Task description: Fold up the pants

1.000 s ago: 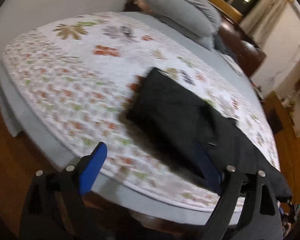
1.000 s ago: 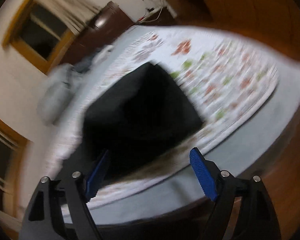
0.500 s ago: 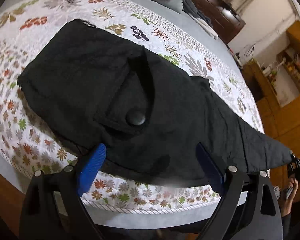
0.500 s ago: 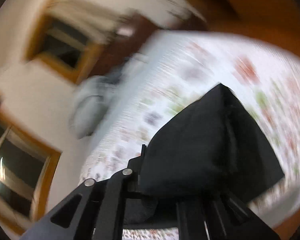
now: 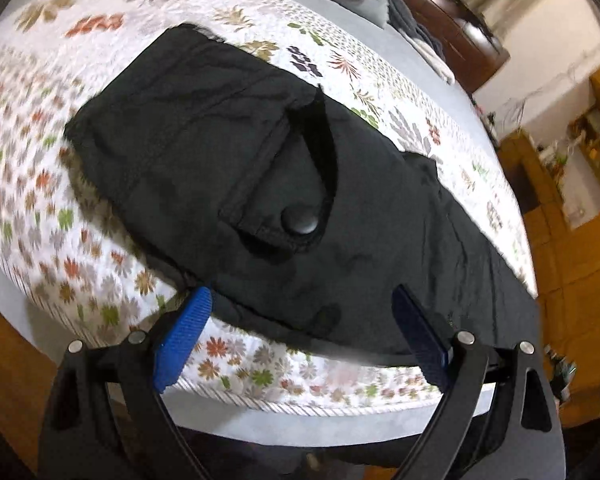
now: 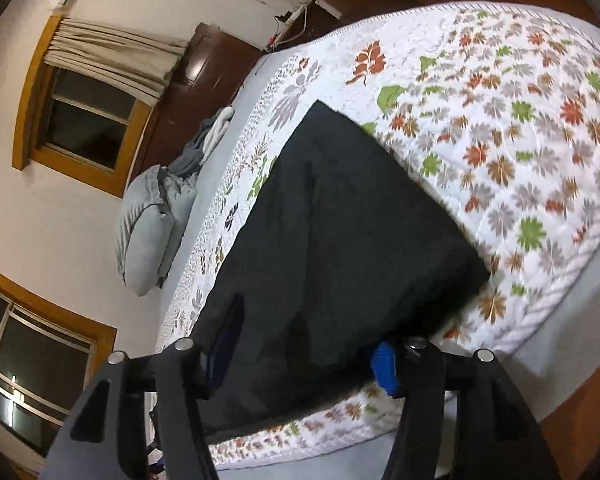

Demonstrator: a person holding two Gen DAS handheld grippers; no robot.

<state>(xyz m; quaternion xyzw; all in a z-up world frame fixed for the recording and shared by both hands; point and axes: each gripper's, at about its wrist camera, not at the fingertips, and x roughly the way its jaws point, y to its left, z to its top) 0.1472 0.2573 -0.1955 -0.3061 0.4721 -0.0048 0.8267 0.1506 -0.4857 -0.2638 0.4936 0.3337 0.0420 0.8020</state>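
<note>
**Black gripper frames, blue ribbed pads**

Each gripper is built from matte black angular arms with triangular cut-outs, joined by round silver screws. The left gripper (image 5: 302, 336) and right gripper (image 6: 302, 354) are fitted with blue ribbed finger pads (image 5: 182, 336).

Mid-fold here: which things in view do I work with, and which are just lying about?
For the job:
black pants
left gripper, open
right gripper, open
floral quilt beneath the pants

Lying about:
grey pillow
bundle of clothes beside it
dark cabinet
curtain
</note>
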